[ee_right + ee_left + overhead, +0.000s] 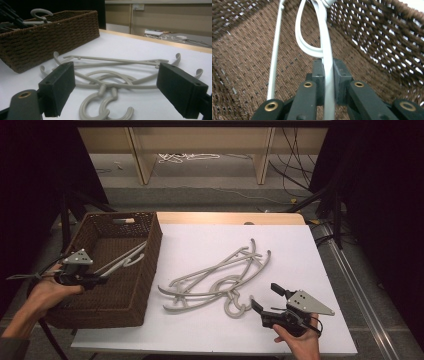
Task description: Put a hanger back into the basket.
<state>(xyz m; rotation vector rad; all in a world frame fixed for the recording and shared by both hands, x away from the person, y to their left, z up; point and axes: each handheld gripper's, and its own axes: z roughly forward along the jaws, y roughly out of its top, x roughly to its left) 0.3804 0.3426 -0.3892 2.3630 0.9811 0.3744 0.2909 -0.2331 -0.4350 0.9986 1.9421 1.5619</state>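
While our left gripper [328, 75] clamps a grey hanger [325, 50] inside the basket [150, 265], our right gripper [267, 300] gapes wide, empty.

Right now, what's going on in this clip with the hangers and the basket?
A person is moving grey plastic hangers from a white table into a brown wicker basket. The left gripper is shut on one hanger and holds it inside the basket. The right gripper sits open on the table beside the tangled pile of hangers, its jaws wide apart and aimed at their hooks, with nothing held.
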